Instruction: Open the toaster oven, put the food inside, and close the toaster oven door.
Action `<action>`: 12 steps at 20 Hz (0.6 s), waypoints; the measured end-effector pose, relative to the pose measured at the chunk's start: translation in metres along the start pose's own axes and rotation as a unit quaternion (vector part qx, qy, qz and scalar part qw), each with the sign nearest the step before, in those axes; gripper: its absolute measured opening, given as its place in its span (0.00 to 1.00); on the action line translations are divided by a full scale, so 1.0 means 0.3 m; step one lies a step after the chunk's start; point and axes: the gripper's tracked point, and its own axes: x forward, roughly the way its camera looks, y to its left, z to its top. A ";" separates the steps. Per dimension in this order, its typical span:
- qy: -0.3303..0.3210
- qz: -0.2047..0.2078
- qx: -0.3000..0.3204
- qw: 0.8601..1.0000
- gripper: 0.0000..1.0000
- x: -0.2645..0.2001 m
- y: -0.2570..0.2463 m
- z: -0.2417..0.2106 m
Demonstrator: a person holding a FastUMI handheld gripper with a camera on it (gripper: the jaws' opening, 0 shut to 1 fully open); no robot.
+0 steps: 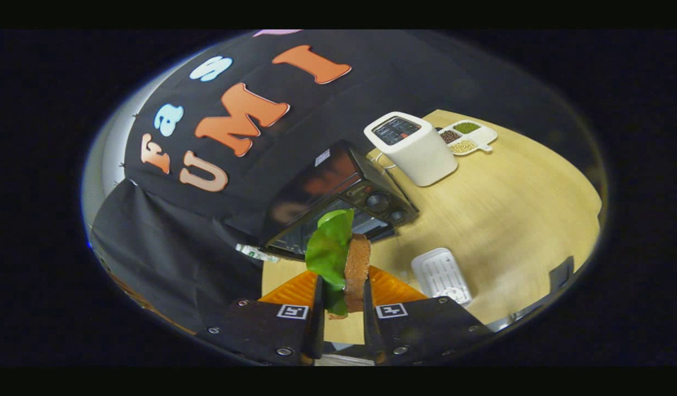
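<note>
My gripper [341,294] is shut on the food [343,258], a brown slice of bread with a green lettuce leaf against its left face, standing upright between the fingers. Just beyond the food sits the black toaster oven [338,192] on the wooden table [514,220]. Its glass door hangs down towards me, and two knobs show on the panel to the right of the door. The food is above the table, short of the oven's opening and hiding part of it.
A white ridged tray [441,275] lies on the table right of the fingers. Beyond the oven stands a white boxy appliance [411,147], and behind it a white divided dish [468,136] of beans. Black cloth hangs left and behind.
</note>
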 end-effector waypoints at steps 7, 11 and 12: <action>-0.085 0.063 0.143 0.984 0.30 0.162 0.079 -0.076; -0.102 0.049 0.180 0.977 0.30 0.294 0.066 -0.109; -0.108 0.049 0.189 0.975 0.30 0.314 0.070 -0.111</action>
